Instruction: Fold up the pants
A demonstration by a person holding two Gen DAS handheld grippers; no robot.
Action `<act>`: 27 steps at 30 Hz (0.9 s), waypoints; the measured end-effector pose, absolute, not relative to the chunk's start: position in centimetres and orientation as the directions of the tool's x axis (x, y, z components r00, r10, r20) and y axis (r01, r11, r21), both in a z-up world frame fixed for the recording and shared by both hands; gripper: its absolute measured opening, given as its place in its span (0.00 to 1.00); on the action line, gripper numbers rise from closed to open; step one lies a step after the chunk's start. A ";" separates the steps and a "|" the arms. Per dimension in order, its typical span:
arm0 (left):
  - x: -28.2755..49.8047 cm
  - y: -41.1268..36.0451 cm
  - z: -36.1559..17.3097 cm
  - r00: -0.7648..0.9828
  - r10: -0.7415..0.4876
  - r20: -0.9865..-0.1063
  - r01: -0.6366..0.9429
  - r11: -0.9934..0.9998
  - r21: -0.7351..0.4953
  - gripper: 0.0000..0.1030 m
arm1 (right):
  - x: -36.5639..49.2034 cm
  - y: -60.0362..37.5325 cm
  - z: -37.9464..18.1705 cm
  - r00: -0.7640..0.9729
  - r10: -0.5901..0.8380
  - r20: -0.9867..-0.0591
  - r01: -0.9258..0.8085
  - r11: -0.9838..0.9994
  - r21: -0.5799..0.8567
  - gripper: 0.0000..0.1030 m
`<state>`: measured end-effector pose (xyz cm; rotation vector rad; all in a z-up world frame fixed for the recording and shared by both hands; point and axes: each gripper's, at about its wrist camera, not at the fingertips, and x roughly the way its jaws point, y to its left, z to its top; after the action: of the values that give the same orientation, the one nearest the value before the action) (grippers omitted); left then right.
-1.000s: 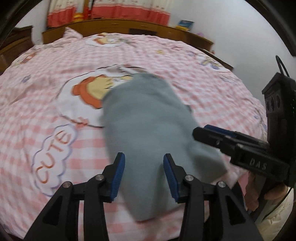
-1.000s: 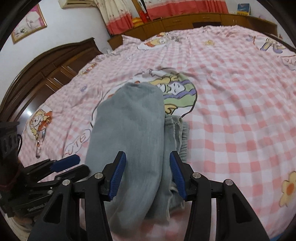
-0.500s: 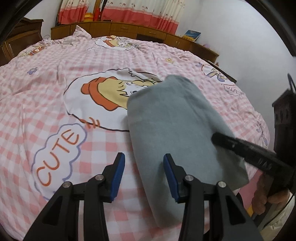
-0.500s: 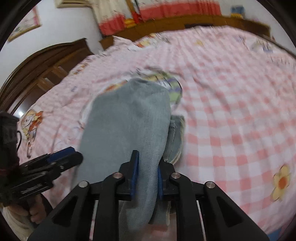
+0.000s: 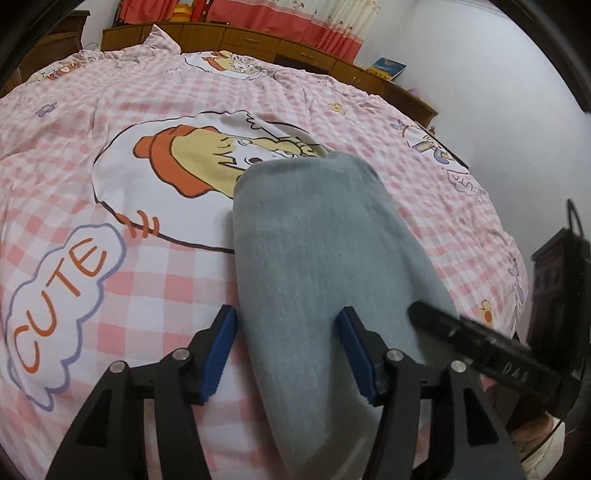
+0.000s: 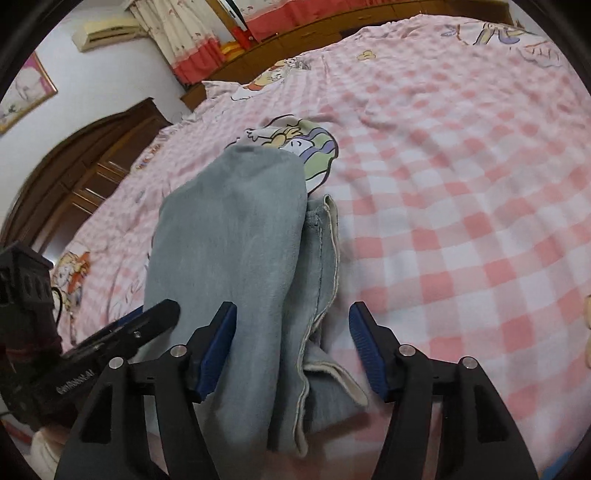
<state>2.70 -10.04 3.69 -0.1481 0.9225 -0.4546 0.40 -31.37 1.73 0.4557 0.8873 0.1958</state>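
The grey-blue pants (image 5: 314,258) lie folded in a long narrow stack on the pink checked bed sheet (image 5: 110,295); they also show in the right wrist view (image 6: 229,240), with the waistband and pale lining (image 6: 332,236) sticking out on the right side. My left gripper (image 5: 288,347) is open, its blue pads straddling the near end of the stack. My right gripper (image 6: 291,343) is open over the same near end. The right gripper shows at the right of the left wrist view (image 5: 476,343); the left gripper shows at the left of the right wrist view (image 6: 122,332).
The sheet has cartoon prints and a "CUTE" cloud (image 5: 62,288). A wooden headboard (image 6: 74,177) stands at the left. Low wooden cabinets (image 5: 258,40) and red-trimmed curtains (image 5: 332,22) run along the far wall. The bed's near edge is just below the grippers.
My right gripper was shut on the near edge of the pants half a second ago and has opened, letting go. The left gripper stayed open and shifted right over the stack.
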 end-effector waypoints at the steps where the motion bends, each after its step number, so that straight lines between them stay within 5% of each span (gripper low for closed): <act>1: 2.8 -10.1 3.6 0.528 -0.428 -0.733 0.309 0.901 -0.304 0.64 | 0.6 -31.2 1.6 0.620 0.351 -0.702 0.016 0.889 0.458 0.61; 3: 2.9 -10.2 3.3 0.556 -0.401 -0.728 0.296 0.914 -0.278 0.69 | 0.9 -30.9 1.4 0.616 0.363 -0.700 0.004 0.886 0.463 0.58; 4: 3.0 -10.2 3.1 0.559 -0.400 -0.726 0.291 0.915 -0.280 0.69 | 0.9 -30.8 1.5 0.611 0.382 -0.693 -0.009 0.879 0.477 0.46; 7: 3.2 -10.2 3.0 0.568 -0.406 -0.716 0.279 0.913 -0.297 0.68 | 0.5 -30.5 1.8 0.622 0.403 -0.672 -0.022 0.866 0.499 0.37; 10: 2.8 -10.3 3.2 0.562 -0.440 -0.700 0.285 0.898 -0.336 0.45 | -0.5 -30.4 2.4 0.645 0.396 -0.653 -0.022 0.864 0.503 0.32; 17: 1.0 -10.2 6.0 0.585 -0.451 -0.674 0.325 0.892 -0.315 0.24 | -2.3 -28.4 5.1 0.675 0.386 -0.629 -0.069 0.881 0.467 0.31; 27: 2.0 -4.3 10.9 0.666 -0.398 -0.631 0.301 0.917 -0.261 0.23 | 2.5 -21.1 7.5 0.663 0.449 -0.599 -0.186 0.874 0.449 0.31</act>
<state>1.96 -4.26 10.93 -0.1389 0.7435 -0.3960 2.45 -21.08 7.51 0.3682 0.7678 0.3677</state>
